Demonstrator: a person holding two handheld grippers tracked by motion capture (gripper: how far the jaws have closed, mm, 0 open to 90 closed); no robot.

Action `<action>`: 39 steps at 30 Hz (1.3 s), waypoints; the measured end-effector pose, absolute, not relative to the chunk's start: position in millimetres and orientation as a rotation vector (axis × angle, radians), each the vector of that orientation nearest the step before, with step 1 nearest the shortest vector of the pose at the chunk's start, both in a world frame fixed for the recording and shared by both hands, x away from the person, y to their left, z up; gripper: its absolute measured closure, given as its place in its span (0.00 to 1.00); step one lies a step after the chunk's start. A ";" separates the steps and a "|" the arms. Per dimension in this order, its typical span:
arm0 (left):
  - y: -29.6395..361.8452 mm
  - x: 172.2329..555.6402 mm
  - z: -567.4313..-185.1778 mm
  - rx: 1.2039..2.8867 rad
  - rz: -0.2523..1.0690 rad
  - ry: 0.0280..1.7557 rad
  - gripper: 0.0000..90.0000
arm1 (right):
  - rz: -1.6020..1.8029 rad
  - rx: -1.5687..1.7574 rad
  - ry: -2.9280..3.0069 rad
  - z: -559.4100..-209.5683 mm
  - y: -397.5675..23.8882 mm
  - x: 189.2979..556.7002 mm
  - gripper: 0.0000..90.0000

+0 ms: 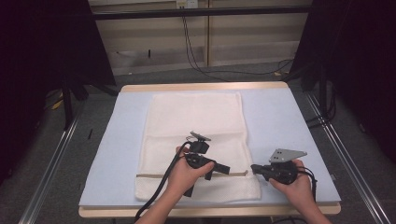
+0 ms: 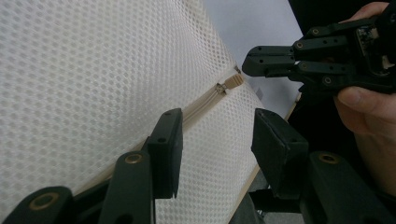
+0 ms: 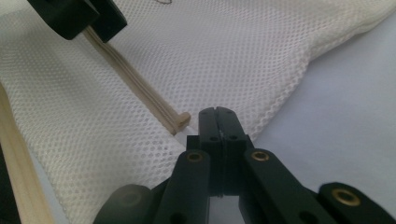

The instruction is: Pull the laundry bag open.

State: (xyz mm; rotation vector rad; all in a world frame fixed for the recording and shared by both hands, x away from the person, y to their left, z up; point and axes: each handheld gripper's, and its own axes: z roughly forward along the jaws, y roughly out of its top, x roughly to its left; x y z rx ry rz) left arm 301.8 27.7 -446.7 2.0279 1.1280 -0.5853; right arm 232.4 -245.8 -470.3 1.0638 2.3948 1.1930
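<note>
A white mesh laundry bag [image 1: 196,144] lies flat on the pale blue mat [image 1: 280,130] that covers the table [image 1: 205,87], its long side running away from the person. A beige zipper [image 1: 154,176] crosses the bag near its close end, and the zipper's pull [image 2: 229,83] sits at the bag's right edge. Around the table stand dark stands and curtains, and black cables [image 1: 196,60] trail over the grey floor beyond the far edge. Nothing lies on the bag between the two tools.

The left hand-held gripper [image 1: 223,169] rests low over the zipper line, held in the left hand [image 1: 184,175], which comes in from the bottom with the forearm angled up and to the right. In the left gripper view its jaws stand partly apart astride the zipper tape, with the mesh and zipper in the gap; the pads do not press on anything.

The right hand-held gripper [image 1: 254,167] lies at the bag's right edge, pointing left toward the zipper's end, gripped by the right hand [image 1: 296,184]. In the right gripper view its jaws are clenched together, tips just beside the pull [image 3: 182,120]; whether they pinch any mesh cannot be told.
</note>
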 end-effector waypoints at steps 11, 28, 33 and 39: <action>-2.6 304.4 -456.3 2.026 -0.662 1.124 0.64 | 1.173 1.046 2.439 -473.3 -237.1 231.7 1.00; -21.7 309.7 -475.0 2.016 -0.722 1.175 0.74 | 1.189 1.051 2.457 -476.4 -237.5 233.3 1.00; -11.7 311.2 -465.0 2.033 -0.665 1.232 0.73 | 1.188 1.064 2.450 -476.2 -238.5 232.9 1.00; -13.9 311.6 -472.8 2.035 -0.715 1.261 0.72 | 1.186 1.080 2.456 -478.4 -238.2 235.3 1.00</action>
